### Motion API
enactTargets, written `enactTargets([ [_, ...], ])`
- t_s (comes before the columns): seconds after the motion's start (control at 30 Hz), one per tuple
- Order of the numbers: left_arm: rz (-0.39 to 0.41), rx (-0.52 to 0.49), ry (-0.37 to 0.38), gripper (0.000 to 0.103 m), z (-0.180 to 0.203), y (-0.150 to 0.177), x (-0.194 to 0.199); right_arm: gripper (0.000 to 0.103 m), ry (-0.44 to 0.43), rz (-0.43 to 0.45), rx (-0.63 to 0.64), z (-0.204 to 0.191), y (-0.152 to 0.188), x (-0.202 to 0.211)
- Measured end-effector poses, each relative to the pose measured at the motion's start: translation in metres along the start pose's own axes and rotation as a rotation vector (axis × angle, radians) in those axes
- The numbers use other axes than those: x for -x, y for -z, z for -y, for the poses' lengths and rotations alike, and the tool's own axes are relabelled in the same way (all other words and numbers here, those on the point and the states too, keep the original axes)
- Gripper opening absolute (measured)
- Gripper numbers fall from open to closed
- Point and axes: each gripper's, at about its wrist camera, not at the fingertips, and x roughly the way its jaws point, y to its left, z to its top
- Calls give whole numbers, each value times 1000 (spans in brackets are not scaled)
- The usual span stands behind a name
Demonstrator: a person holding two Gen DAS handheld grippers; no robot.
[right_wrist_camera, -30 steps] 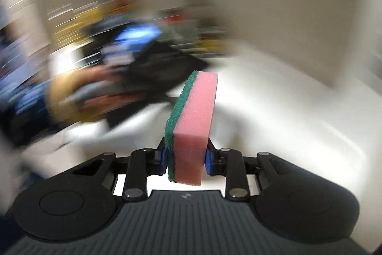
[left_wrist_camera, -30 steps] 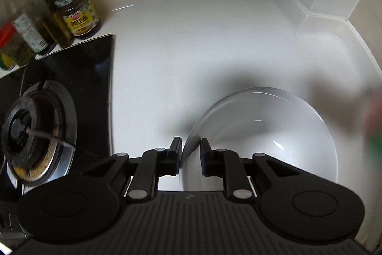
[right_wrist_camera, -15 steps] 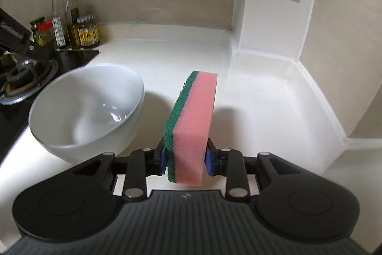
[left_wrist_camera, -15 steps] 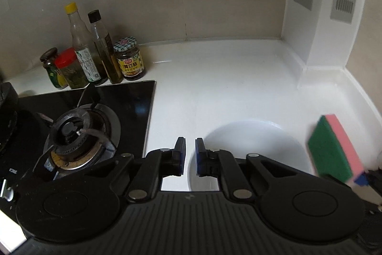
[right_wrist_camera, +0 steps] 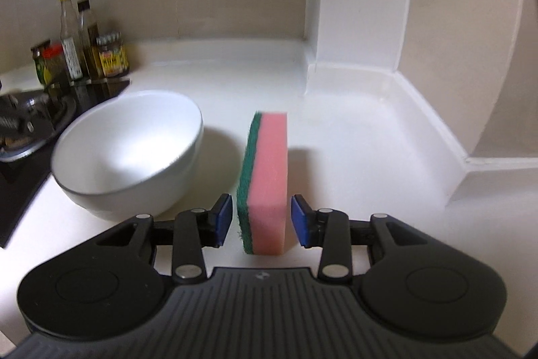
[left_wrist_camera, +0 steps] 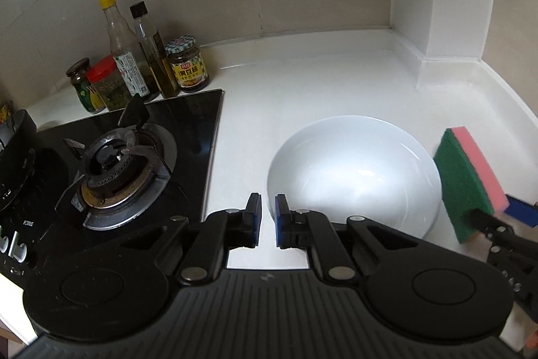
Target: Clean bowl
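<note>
Hob (left_wrist_camera: 124, 174) is sitting at the table's (left_wrist_camera: 302, 83) left end, w/ sauce bottles (left_wrist_camera: 141, 63) lining the back edge behind it. All out of the work zone, nothing crowding the job.

Left tongs (left_wrist_camera: 268, 217) are hovering at the front edge, aiming at the near-left rim of the bowl (left_wrist_camera: 353, 177). Jaws are standing nearly together w/ a thin gap and nothing visibly in it, so they're not pinching the rim. Prob. parked there so they can brace the bowl if it slides.

The bowl is sitting upright mid-table, just right of the hob and apart from it, mouth up. Inside is looking white and glossy, no visible dirt. Can't tell wet vs dry.

Sponge (right_wrist_camera: 267, 180) is standing on edge just right of the bowl, not touching it, on the side toward the table's right edge. Green scour face is facing the bowl, pink foam facing away, so the abrasive side is lining up w/ the bowl wall.

Right tongs (right_wrist_camera: 261, 221) are straddling the sponge, jaws spread, a sliver of gap showing at each pad, so no squeeze on it. Looks like it's resting on the table, but the bottom end is too close to the tong body to confirm. Can't tell if it's a release or a pre-grab. Risk is the sponge tipping over w/ no clamp on it.
</note>
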Motion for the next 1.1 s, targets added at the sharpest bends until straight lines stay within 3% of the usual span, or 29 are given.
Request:
enactTargets([
  [0.23,-2,4,57,8,0,12,16,34,38,57,-26,-17,4,44],
  [0.57,-25,3,84,8,1,47,43,34,35,23,-56,-36,26,75],
  [1.1,-42,10,10,8,21,103,103,34,-31,1,-12,-35,63,141],
])
